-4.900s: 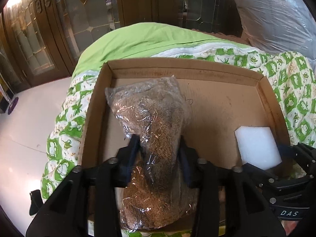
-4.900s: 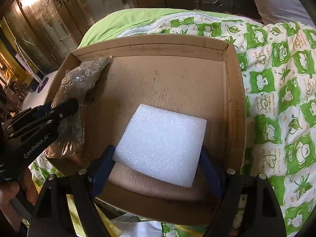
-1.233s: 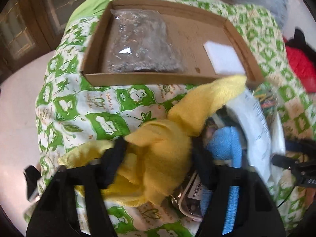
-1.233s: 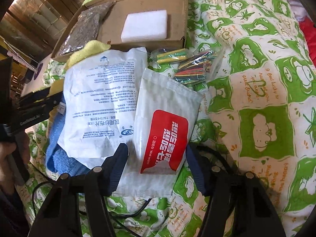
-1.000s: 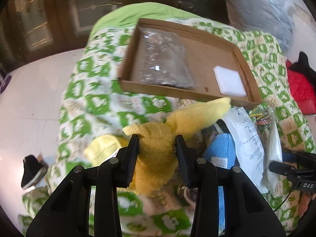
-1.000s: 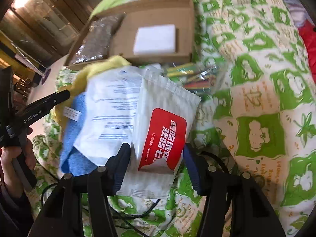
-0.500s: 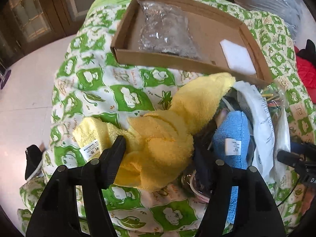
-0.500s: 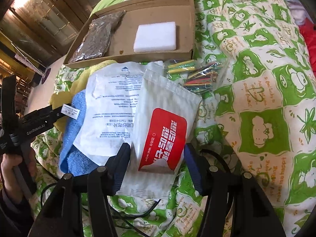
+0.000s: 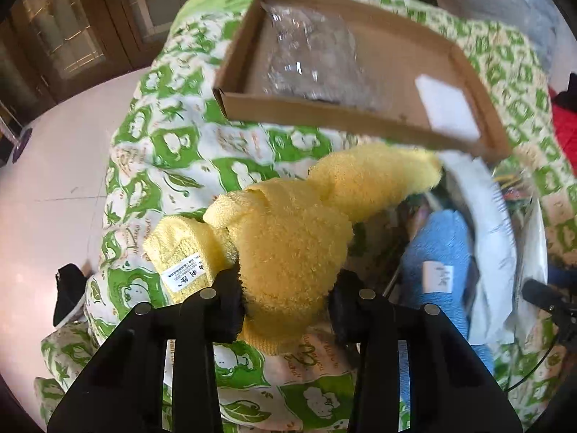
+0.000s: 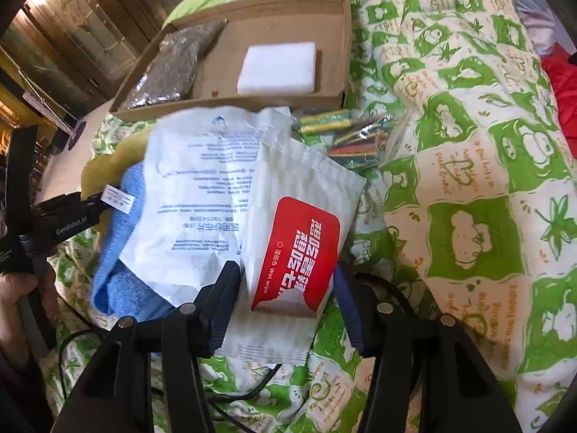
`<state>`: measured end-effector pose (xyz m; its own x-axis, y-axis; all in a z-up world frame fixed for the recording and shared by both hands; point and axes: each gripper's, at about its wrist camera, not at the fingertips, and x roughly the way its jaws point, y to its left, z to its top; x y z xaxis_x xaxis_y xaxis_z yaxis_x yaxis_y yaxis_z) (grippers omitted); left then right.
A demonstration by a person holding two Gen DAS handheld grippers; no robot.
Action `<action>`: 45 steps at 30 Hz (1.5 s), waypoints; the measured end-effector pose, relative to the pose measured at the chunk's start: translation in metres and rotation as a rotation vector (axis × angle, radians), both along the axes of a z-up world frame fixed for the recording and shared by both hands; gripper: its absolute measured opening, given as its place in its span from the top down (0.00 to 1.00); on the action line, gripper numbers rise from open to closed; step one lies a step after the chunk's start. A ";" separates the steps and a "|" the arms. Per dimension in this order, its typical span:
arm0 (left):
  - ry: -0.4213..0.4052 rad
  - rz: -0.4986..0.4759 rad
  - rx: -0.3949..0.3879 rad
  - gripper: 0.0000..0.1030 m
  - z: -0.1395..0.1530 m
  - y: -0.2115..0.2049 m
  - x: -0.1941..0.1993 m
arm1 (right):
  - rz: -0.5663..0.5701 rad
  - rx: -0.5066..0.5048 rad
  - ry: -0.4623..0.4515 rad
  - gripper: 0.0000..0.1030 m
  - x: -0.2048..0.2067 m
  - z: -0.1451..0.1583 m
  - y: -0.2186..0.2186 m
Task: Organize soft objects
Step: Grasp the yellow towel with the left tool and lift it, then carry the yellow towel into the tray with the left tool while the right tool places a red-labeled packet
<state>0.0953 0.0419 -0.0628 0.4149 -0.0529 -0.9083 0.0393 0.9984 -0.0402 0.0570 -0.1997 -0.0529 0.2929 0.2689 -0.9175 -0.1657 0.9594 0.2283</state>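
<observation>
My left gripper (image 9: 286,305) is shut on a yellow towel (image 9: 299,231) and holds it above the green-patterned quilt, short of the cardboard tray (image 9: 324,112). The tray holds a plastic-wrapped brown bag (image 9: 310,61) and a white foam pad (image 9: 447,108). My right gripper (image 10: 286,306) is shut on a wet wipe pack (image 10: 299,238) with a red label. The tray (image 10: 230,103), foam pad (image 10: 277,68) and brown bag (image 10: 173,63) also show in the right wrist view, beyond the pack.
A blue towel (image 9: 438,252) and a white printed bag (image 10: 205,187) lie between the grippers. A packet of coloured sticks (image 10: 357,137) lies right of the white bag. A black cable (image 10: 245,393) runs under the right gripper. Red cloth (image 10: 564,83) lies at the far right.
My left gripper has closed on the yellow towel and lifted it. My right gripper has tightened on the wet wipe pack and raised it slightly.
</observation>
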 end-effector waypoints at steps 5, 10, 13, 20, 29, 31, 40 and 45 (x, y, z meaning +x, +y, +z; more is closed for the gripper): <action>-0.079 0.003 -0.038 0.65 0.017 0.007 -0.010 | 0.016 0.015 -0.034 0.49 -0.007 0.012 0.000; -0.130 0.021 -0.077 0.65 0.033 0.011 -0.013 | 0.023 0.011 -0.045 0.49 -0.009 0.013 0.002; -0.136 0.032 -0.084 0.65 0.034 0.014 -0.013 | 0.026 0.012 -0.041 0.49 -0.010 0.012 0.002; -0.157 0.050 -0.105 0.65 0.040 0.018 -0.017 | 0.028 0.010 -0.035 0.49 -0.007 0.010 0.004; -0.171 0.049 -0.091 0.65 0.049 0.014 -0.014 | 0.031 0.010 -0.037 0.49 -0.006 0.010 0.005; -0.179 0.050 -0.081 0.65 0.052 0.013 -0.013 | 0.034 0.010 -0.039 0.49 -0.005 0.011 0.005; -0.220 0.026 -0.015 0.65 0.068 0.001 -0.009 | 0.037 0.008 -0.062 0.49 -0.001 0.018 0.005; -0.235 0.013 -0.018 0.65 0.077 -0.004 -0.004 | 0.040 -0.002 -0.086 0.49 0.005 0.025 0.003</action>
<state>0.0913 0.0377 0.0145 0.6153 -0.0613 -0.7859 0.0371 0.9981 -0.0488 0.0623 -0.1968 -0.0275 0.3602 0.2805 -0.8897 -0.2228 0.9520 0.2100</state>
